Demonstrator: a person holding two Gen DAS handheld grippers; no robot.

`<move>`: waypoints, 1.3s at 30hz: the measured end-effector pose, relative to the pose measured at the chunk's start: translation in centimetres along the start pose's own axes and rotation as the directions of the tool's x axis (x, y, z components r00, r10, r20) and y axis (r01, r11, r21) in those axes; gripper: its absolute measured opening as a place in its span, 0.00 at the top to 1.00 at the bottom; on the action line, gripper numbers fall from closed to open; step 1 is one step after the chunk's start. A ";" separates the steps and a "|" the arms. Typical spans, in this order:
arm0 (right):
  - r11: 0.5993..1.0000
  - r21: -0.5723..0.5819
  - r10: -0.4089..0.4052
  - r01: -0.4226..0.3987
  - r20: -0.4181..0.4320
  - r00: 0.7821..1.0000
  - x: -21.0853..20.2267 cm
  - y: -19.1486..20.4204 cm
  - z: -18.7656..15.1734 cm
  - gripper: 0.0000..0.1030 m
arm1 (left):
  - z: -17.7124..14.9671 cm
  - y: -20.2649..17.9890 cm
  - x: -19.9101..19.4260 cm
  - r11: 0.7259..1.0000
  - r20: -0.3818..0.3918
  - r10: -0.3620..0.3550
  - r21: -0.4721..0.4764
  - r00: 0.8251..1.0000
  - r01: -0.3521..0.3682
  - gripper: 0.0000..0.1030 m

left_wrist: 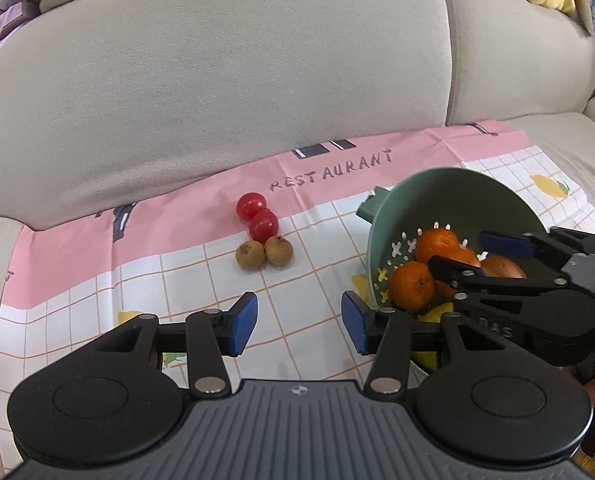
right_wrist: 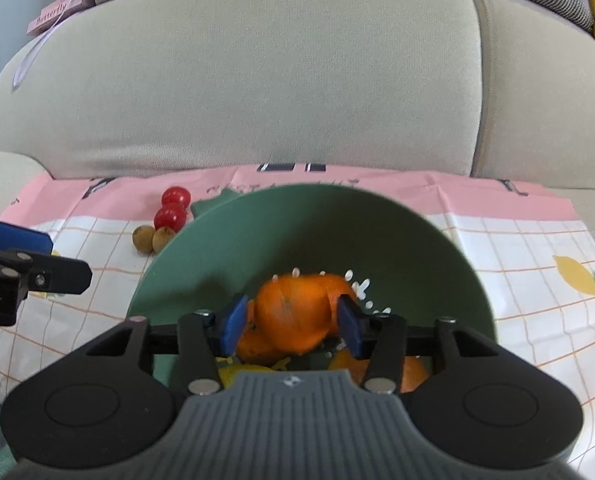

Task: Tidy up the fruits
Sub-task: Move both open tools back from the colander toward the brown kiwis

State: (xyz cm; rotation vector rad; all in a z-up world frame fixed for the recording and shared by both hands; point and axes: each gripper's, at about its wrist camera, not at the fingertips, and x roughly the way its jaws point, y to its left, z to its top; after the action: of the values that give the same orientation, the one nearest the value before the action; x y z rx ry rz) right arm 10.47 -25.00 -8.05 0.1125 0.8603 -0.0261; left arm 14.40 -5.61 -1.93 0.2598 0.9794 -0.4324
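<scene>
Orange dimpled tangerine (right_wrist: 293,312) clamped in right gripper (right_wrist: 293,322), left gripper (left_wrist: 299,322) spread empty.

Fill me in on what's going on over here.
A person with a gripper in each hand is sorting fruit on a patterned cloth laid over a sofa. The right gripper reaches into the green colander bowl, its jaws closed on an orange; more oranges and something yellow lie in the bowl. The left gripper hovers open and empty above the cloth. Two red tomatoes and two small brown fruits sit grouped nearby.
</scene>
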 end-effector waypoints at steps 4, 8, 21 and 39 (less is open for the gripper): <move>1.000 0.006 -0.014 0.014 0.032 0.999 -1.4 0.0 0.4 0.40 | 0.1 0.5 -0.9 1.000 0.026 -0.005 -0.016 1.000 0.006 0.44; 1.000 0.008 -0.020 0.020 0.059 0.998 -2.8 0.6 0.9 0.35 | 0.1 0.8 -2.0 1.000 0.057 -0.008 -0.021 0.998 0.009 0.43; 0.998 -0.047 0.035 -0.031 0.081 0.996 -5.8 4.7 2.0 0.28 | -0.7 3.0 -5.3 0.997 0.125 0.080 -0.022 0.989 -0.078 0.42; 0.982 -0.171 0.098 -0.079 0.102 0.990 -6.2 9.1 4.8 0.27 | 2.8 6.1 -8.6 0.976 0.149 0.108 0.174 0.983 -0.134 0.42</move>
State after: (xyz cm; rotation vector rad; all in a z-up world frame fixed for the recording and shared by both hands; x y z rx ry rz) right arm 10.66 -16.61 0.50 -0.0073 0.7430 0.1219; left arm 15.14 0.70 6.93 0.4483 0.7837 -0.4233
